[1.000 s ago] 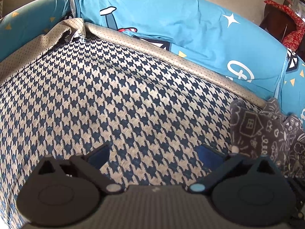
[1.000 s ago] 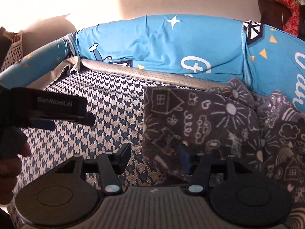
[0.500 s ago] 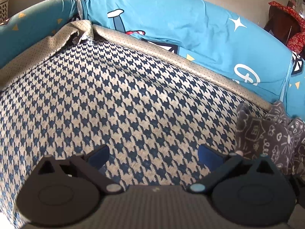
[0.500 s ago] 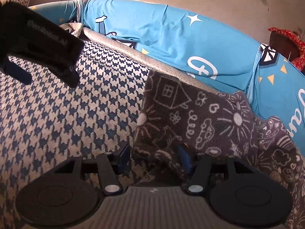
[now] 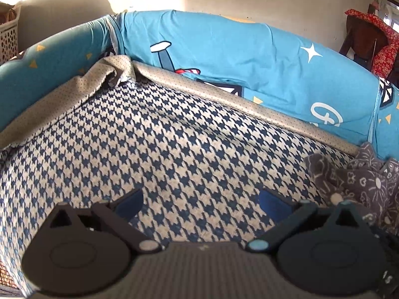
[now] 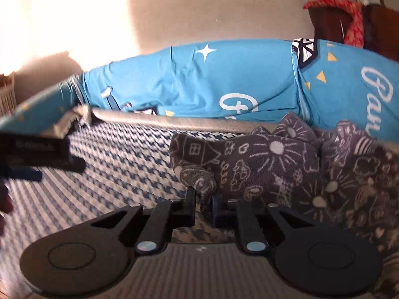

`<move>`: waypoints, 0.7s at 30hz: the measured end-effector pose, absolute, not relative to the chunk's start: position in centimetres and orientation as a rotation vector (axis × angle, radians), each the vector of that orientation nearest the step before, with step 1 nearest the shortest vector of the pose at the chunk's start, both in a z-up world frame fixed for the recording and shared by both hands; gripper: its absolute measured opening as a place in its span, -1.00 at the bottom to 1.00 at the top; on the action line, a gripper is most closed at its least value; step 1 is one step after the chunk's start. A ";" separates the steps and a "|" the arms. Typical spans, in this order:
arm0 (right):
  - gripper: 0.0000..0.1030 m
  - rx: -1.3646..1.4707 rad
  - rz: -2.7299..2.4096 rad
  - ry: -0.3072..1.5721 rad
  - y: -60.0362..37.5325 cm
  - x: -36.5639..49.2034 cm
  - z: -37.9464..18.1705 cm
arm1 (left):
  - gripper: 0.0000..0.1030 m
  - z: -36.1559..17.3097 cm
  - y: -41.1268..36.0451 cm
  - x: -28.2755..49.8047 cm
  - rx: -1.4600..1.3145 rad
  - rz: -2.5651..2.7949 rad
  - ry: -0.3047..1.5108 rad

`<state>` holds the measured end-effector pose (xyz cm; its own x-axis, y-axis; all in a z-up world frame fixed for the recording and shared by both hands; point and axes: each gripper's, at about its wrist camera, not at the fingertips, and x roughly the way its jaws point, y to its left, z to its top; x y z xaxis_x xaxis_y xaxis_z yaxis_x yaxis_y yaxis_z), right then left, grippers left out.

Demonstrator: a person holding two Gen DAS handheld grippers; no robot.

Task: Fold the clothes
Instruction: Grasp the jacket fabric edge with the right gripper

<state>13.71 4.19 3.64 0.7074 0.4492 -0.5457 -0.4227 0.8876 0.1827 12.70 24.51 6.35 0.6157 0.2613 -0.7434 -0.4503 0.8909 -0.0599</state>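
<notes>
**Right fingers closing on the grey cloth, left fingers apart over the bed**

From the right wrist view I have the right gripper (image 6: 202,203) closing on a bunched corner of the grey cloth (image 6: 261,167), with the fabric pinched between the two fingers (image 6: 190,200). The pinched corner stands up in a small twist just beyond the fingertips. The rest of the cloth, dark grey with white doodles of houses, suns and flowers, lies rumpled on the right side of the bed and runs back to the far edge, where it meets the blue cover (image 6: 199,87). This view is blurred on the left, so I cannot read fine detail there.

The left gripper (image 6: 37,154) shows in that same view as a dark blurred bar at the left, above the houndstooth spread (image 6: 124,164), well apart from the cloth. A bit of a hand (image 6: 3,206) shows at the left margin below it.

In the left wrist view my left gripper (image 5: 200,203) has its fingers (image 5: 129,203) wide apart with nothing between them, only the houndstooth spread (image 5: 174,149) beneath. The grey cloth (image 5: 359,182) sits at the right edge of this view, near the right fingertip but not between the fingers. A tan dotted border (image 5: 224,94) runs along the far side of the spread, with the blue cover (image 5: 249,57) rising behind it. A red patterned fabric (image 5: 381,39) hangs at the far right.
</notes>
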 end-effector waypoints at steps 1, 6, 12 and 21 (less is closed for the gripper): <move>-0.72 0.085 0.490 0.628 4.5 13.8 3.8 | 1.00 6.5 24.7 12.5 -0.246 0.418 0.805; -0.72 0.223 0.514 0.656 6.9 14.0 4.4 | 1.00 7.3 26.6 11.4 -0.247 0.440 0.774; -0.72 0.303 0.575 0.663 11.1 13.8 5.2 | 1.00 8.3 30.1 10.1 -0.258 0.504 0.740; -0.72 0.389 0.737 0.670 17.7 12.5 6.4 | 1.00 10.0 35.7 7.8 -0.331 0.603 0.678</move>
<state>12.53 17.72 6.45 0.5496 0.7227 -0.4190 -0.4860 0.6846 0.5433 7.82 35.69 10.01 0.6195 0.4093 -0.6698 -0.6170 0.7815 -0.0930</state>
